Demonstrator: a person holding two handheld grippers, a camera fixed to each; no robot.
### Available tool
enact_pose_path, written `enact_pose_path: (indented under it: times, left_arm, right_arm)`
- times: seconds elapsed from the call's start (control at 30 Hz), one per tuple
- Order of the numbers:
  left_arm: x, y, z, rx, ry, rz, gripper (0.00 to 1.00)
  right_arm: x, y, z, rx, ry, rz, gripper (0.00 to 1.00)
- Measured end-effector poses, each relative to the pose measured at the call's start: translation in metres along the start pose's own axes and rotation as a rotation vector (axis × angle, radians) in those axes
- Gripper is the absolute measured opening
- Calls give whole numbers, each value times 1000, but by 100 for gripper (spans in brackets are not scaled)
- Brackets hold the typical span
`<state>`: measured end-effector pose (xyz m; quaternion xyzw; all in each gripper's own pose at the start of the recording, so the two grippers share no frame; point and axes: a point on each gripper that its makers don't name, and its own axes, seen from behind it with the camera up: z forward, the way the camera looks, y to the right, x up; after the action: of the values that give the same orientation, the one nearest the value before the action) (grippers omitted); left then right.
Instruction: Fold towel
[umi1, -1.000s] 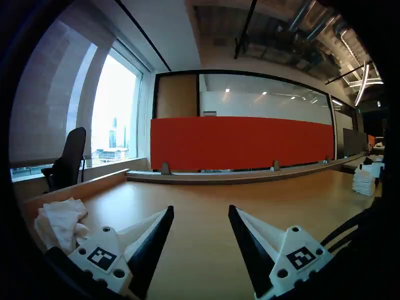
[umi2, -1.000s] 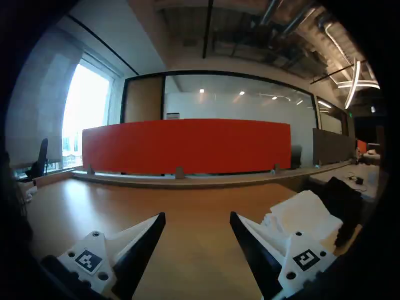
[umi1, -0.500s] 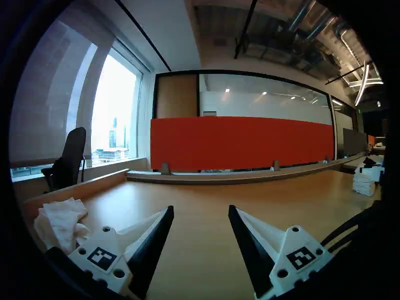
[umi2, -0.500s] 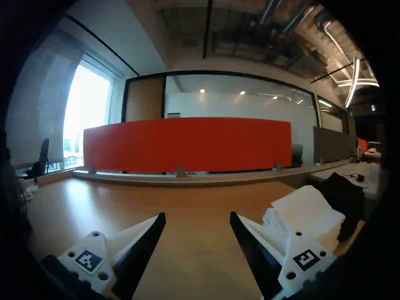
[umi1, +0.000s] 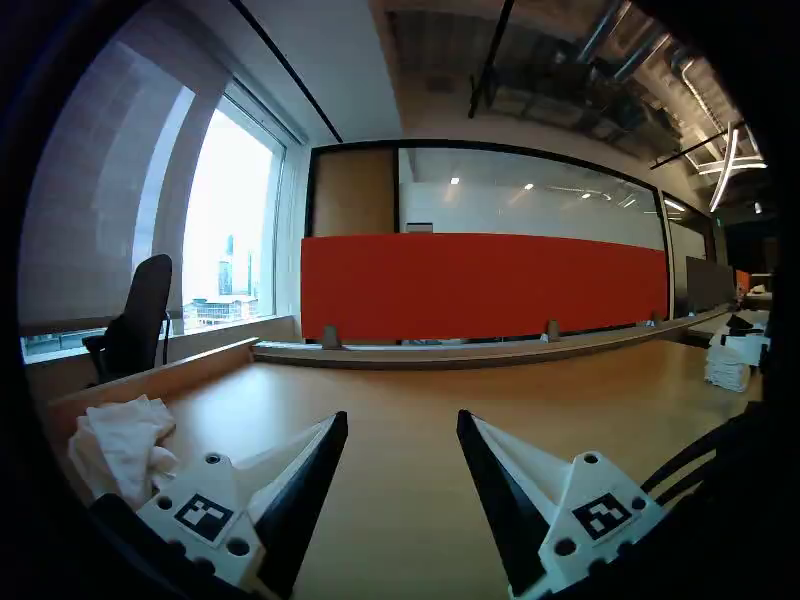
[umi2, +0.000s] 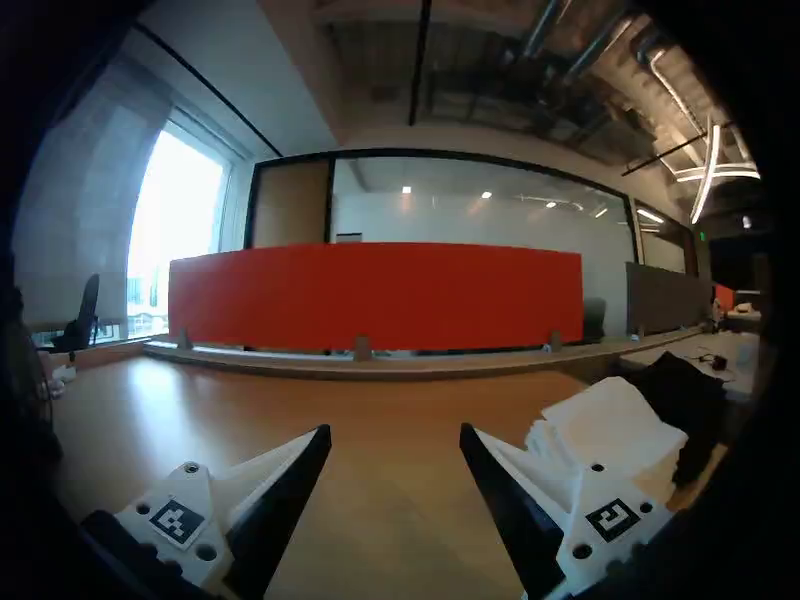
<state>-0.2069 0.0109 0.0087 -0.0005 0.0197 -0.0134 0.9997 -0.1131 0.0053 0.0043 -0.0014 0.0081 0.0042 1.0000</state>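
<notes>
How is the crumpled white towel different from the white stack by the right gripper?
The crumpled towel lies loose and bunched; the stack of folded towels is flat and squared. The crumpled towel is a shapeless heap; the stack shows neat layers. Both are white and rest on the wooden table.

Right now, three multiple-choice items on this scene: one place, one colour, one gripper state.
1. Where does the crumpled towel lie?
A) on the desk, left of the left gripper
B) between its fingers
C) on the floor
2. What colour is the divider panel?
A) blue
B) red
C) green
3. The right gripper is:
A) shut on a towel
B) shut, empty
C) open, empty
Answers: 1 A, it lies on the wood left of that gripper; 2 B, a red band spans the desk's far edge; 3 C, bare desk shows between its spread fingers.
</notes>
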Motion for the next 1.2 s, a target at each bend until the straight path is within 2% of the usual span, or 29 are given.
enact_pose_path:
  times: [1.2]
  left_arm:
    - [0,1,0,0,0,0,80]
  right_arm:
    - [-1,0,-2,0,8,-2,100]
